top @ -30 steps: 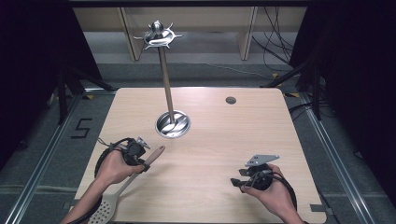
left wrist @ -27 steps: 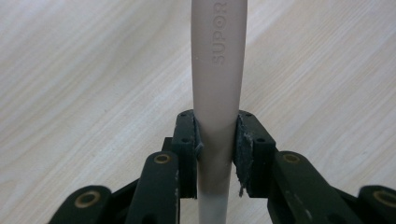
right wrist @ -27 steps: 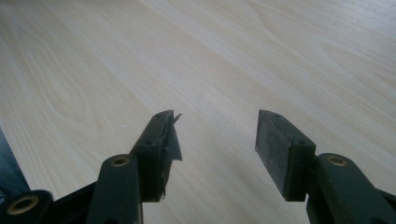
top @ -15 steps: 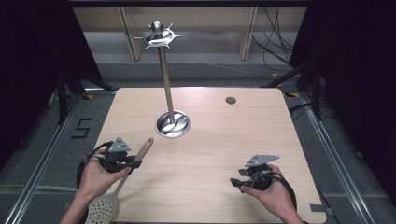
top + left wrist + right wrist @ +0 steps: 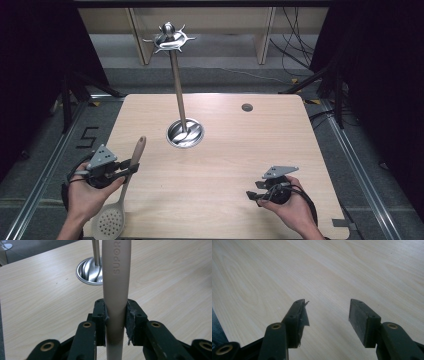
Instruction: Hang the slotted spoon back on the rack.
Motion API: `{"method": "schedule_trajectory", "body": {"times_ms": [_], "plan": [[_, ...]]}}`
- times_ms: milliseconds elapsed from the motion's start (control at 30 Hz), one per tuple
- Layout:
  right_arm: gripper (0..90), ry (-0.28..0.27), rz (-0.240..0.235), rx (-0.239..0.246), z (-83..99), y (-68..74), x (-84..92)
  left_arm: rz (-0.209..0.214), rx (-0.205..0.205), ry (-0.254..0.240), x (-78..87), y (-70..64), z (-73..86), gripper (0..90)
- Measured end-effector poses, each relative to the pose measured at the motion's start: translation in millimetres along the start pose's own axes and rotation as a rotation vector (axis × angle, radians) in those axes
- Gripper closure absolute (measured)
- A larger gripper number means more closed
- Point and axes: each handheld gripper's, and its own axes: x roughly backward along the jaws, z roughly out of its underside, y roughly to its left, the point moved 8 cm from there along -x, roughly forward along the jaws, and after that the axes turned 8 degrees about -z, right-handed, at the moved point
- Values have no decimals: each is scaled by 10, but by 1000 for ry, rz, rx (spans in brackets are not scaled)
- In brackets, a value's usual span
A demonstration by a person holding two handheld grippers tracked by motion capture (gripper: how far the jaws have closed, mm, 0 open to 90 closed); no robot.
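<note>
From above, the left tool (image 5: 125, 170) was clenched on the beige handle of a slotted spoon (image 5: 131, 172) at the near left corner of the wooden surface (image 5: 235, 150). The handle pointed up and away toward the steel rack (image 5: 176, 90), and the perforated bowl of the spoon hung low beside the person's left hand (image 5: 87, 197), at the surface's near edge. The rack stood in the middle of the far half, a round base with a thin post rising to a ring of hooks, and every hook I could make out was bare. The right tool (image 5: 255, 192) sat near the right front, well apart from the spoon.

In the left gripper view, the pads (image 5: 131, 320) pressed on both sides of the handle (image 5: 116, 290), which ran straight up between them with raised lettering on it. The rack's base (image 5: 90, 271) lay ahead, just beside the handle's line.

In the right gripper view, the right tool (image 5: 328, 315) was released, its jaws spread over bare wood with nothing between them.

By my reckoning the pick-up was done. Carrying the spoon to the rack and hanging it on a hook was all yet to do.
</note>
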Motion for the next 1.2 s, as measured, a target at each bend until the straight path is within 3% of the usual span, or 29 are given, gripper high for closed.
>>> {"method": "schedule_trajectory", "body": {"times_ms": [33,67,167,400,467,633,667,733,1200], "plan": [[478,-9,5,3,-6,-9,-7,-7,-5,-16,21,22,-15,712],[478,-1,4,5,-2,-8,0,-2,29,-37,25,11,-42,712],[478,3,7,19,-2,-20,5,-15,42,-64,75,47,-86,713],[479,-17,3,31,-14,-15,-19,-39,94,-182,157,133,-246,713],[478,-13,-5,-5,-9,6,-11,-41,111,-209,184,151,-294,713],[478,4,1,4,-1,-8,9,-44,133,-283,237,187,-430,713],[478,0,5,24,-3,-24,1,-42,140,-309,240,190,-462,713],[478,-11,0,-3,-8,3,-7,-36,148,-330,241,195,-517,713],[478,5,4,3,4,-11,11,-10,163,-409,215,108,-783,713]]}}
